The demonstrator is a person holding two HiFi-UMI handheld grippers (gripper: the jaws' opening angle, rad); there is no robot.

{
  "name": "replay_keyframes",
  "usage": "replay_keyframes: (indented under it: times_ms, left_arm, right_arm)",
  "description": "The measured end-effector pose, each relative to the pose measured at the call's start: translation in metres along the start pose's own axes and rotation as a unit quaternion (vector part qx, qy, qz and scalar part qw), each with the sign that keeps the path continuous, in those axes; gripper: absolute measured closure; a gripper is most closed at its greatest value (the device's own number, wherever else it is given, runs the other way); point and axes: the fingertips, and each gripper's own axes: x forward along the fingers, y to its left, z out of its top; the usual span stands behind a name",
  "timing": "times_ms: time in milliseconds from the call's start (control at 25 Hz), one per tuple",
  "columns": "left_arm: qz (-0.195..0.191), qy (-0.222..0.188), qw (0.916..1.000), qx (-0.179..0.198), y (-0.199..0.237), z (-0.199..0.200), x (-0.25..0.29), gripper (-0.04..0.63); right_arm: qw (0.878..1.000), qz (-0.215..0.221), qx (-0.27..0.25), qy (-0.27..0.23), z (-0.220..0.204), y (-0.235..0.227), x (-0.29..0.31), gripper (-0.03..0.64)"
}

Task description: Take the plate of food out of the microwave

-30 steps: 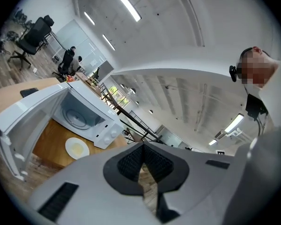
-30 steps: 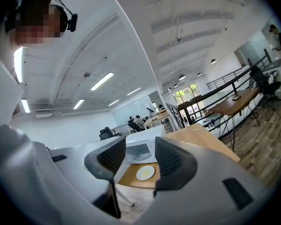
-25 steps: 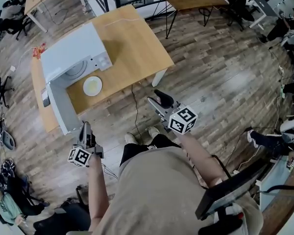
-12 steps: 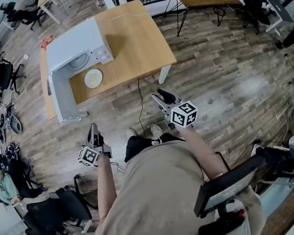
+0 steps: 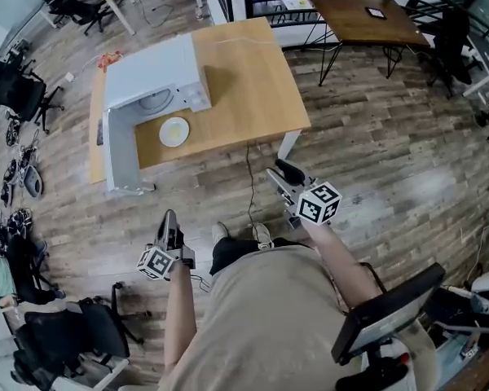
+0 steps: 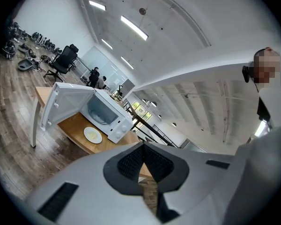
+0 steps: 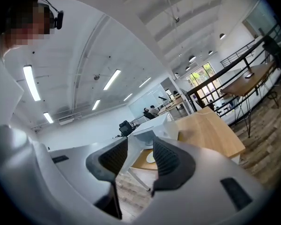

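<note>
A white microwave (image 5: 159, 80) stands on a wooden table (image 5: 248, 80) with its door (image 5: 119, 157) swung open. A white plate of yellowish food (image 5: 174, 132) lies on the table just in front of the microwave's opening. Both grippers hang over the floor, well short of the table. My left gripper (image 5: 169, 221) is shut with nothing in it; in the left gripper view (image 6: 142, 146) its pads meet, and the plate (image 6: 92, 135) and microwave (image 6: 103, 114) sit far off. My right gripper (image 5: 280, 172) is open and empty; in the right gripper view (image 7: 139, 146) the plate (image 7: 151, 157) shows through the gap.
A cable (image 5: 249, 177) hangs from the table's near edge to the wooden floor. Office chairs (image 5: 16, 92) and clutter line the left side. A dark-legged desk (image 5: 367, 15) stands at the upper right. A black chair (image 5: 391, 316) is behind my right arm.
The table, microwave and plate have shifted right and up in the head view. Both grippers have sunk slightly and sit farther from the table edge, still empty.
</note>
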Motion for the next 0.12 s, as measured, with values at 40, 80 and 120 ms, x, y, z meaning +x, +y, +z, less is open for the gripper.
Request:
replay_keyframes:
  times_ms: [40,80,120]
  left_arm:
    - [-0.002,0.003,1.0000,0.000,-0.0022,-0.0006,-0.0006,0.592]
    - [-0.005,0.006,1.0000,0.000,-0.0049,-0.0010,-0.0007,0.592]
    - [-0.008,0.010,0.9999,0.000,-0.0077,-0.0013,-0.0005,0.592]
  right_arm:
    - [1.000,0.003,0.006,0.000,-0.0021,0.0029,0.0005,0.440]
    - [1.000,0.006,0.012,0.000,-0.0042,0.0056,0.0013,0.440]
    - [1.000,0.008,0.017,0.001,-0.0062,0.0081,0.0022,0.440]
